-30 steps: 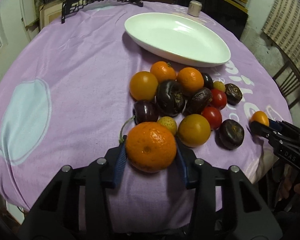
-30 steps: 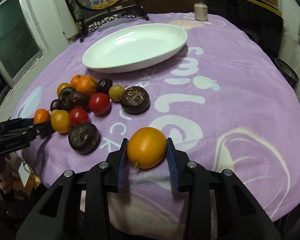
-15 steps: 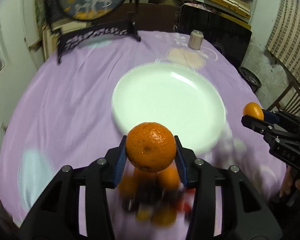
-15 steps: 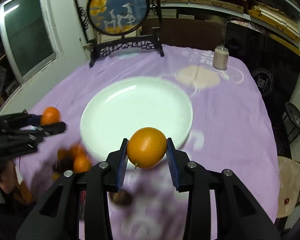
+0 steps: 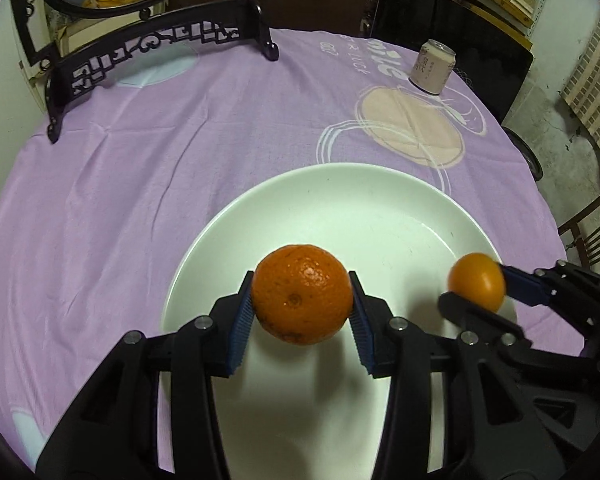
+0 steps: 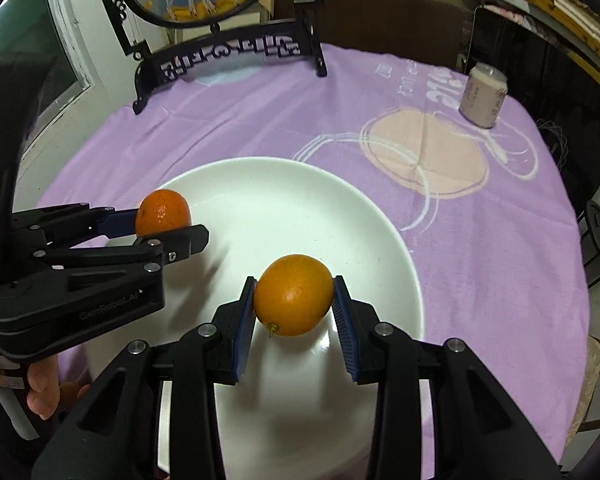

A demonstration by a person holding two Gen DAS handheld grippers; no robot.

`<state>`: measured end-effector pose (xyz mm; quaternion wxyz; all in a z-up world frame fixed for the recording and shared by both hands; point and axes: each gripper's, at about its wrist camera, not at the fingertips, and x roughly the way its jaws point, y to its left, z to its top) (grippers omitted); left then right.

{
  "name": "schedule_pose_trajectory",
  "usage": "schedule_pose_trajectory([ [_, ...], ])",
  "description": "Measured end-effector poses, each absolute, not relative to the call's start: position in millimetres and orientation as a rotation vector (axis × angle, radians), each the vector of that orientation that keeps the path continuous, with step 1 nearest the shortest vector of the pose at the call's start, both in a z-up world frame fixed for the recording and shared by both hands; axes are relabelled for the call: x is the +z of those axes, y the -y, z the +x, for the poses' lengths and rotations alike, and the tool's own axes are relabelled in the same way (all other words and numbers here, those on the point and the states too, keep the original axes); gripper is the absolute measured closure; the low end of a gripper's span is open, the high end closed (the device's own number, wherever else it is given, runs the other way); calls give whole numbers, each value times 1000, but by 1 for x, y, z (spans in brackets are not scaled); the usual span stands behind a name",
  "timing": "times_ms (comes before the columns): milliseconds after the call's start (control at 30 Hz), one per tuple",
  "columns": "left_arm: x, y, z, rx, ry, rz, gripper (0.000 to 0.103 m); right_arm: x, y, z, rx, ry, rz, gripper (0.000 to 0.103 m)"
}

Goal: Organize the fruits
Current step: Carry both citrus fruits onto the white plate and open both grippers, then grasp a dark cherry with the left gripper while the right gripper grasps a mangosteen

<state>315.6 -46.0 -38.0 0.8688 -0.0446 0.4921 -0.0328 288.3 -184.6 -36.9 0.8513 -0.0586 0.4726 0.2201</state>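
Placing step in hand. Mandarin [image 5: 302, 298] clamped between pads of left gripper [image 5: 300, 316], held above near-left part of white plate [image 5: 340, 184]. Smooth orange fruit [image 6: 293, 294] clamped in right gripper [image 6: 294, 308], above plate's near-right part. Next, judged: both lowered, jaws opened gently so fruit is not rolled off.

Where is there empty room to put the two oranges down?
The whole round white plate is bare, so either fruit fits there. The left gripper holds the big orange mandarin over its near-left part; the right gripper holds the smooth yellow-orange fruit nearer its right rim. The purple tablecloth is open between plate, black carved stand and pale drink can.
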Motion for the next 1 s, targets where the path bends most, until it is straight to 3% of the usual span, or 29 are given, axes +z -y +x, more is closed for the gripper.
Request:
schedule_pose_trajectory([
  [200,-46,43,321,-78,-1048,-103,55,-47,173,298,446,-1018,-153,62],
  [233,-44,42,319,-86,-1048,-115,49,-45,174,296,425,-1014,-164,48],
  [267,-40,40,315,-91,-1036,-123,38,-42,176,294,410,-1005,-168,45],
  [400,-10,37,276,-91,-941,-104,24,-15,195,256,409,-961,-170,44],
  [500,3,35,232,-98,-897,-86,16,0,211,207,444,-926,-146,38],
  [700,-6,31,157,-110,-869,-27,15,-6,235,131,389,-885,-38,38],
  [1000,-9,-3,117,-100,-865,44,15,-23,244,105,277,-938,46,38],
])
